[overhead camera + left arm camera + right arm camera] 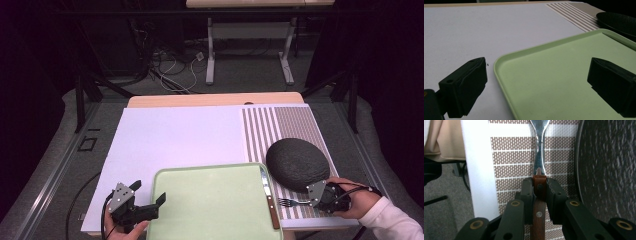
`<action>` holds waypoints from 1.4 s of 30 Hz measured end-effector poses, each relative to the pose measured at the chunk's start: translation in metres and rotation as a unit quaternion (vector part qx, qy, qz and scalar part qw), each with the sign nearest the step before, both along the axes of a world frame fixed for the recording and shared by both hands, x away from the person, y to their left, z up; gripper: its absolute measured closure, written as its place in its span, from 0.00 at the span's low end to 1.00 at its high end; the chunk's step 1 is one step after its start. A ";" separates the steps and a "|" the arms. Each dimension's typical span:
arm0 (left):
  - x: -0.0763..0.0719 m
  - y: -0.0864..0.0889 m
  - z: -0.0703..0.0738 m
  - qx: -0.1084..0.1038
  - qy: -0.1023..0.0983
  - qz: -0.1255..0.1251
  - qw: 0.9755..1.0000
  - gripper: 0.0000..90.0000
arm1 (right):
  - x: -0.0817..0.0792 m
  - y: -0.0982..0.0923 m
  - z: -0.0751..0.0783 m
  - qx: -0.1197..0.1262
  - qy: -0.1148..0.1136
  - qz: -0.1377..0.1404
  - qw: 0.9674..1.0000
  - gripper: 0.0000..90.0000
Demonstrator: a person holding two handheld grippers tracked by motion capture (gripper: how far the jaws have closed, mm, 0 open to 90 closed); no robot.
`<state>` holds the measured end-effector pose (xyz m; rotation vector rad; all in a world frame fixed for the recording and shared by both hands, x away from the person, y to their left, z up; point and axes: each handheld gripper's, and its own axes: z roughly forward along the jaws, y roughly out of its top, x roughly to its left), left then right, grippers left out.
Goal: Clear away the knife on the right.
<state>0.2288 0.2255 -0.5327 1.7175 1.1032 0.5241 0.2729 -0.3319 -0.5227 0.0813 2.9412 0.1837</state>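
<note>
as clamped, fork handle (539, 195) between fingers (527, 195)

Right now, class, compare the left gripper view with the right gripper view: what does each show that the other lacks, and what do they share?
Left gripper view alone: the green tray and the left gripper, its jaws open with the tray's corner between them. Right gripper view alone: the right gripper shut on the fork by its wooden handle, plus grey floor beside the table. Shared: the striped placemat, the dark plate and the white board.
</note>
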 end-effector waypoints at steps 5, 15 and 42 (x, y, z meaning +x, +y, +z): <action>0.000 0.001 0.000 0.002 0.001 0.000 1.000 0.03 | -0.001 -0.002 0.005 0.008 0.000 -0.009 1.000 0.85; 0.000 0.000 0.000 -0.001 0.000 0.001 1.000 0.03 | -0.001 0.001 0.013 0.033 -0.014 -0.012 0.999 0.85; -0.001 0.001 0.000 -0.001 0.002 0.002 1.000 0.03 | 0.008 0.010 0.030 0.165 -0.031 -0.157 0.973 0.85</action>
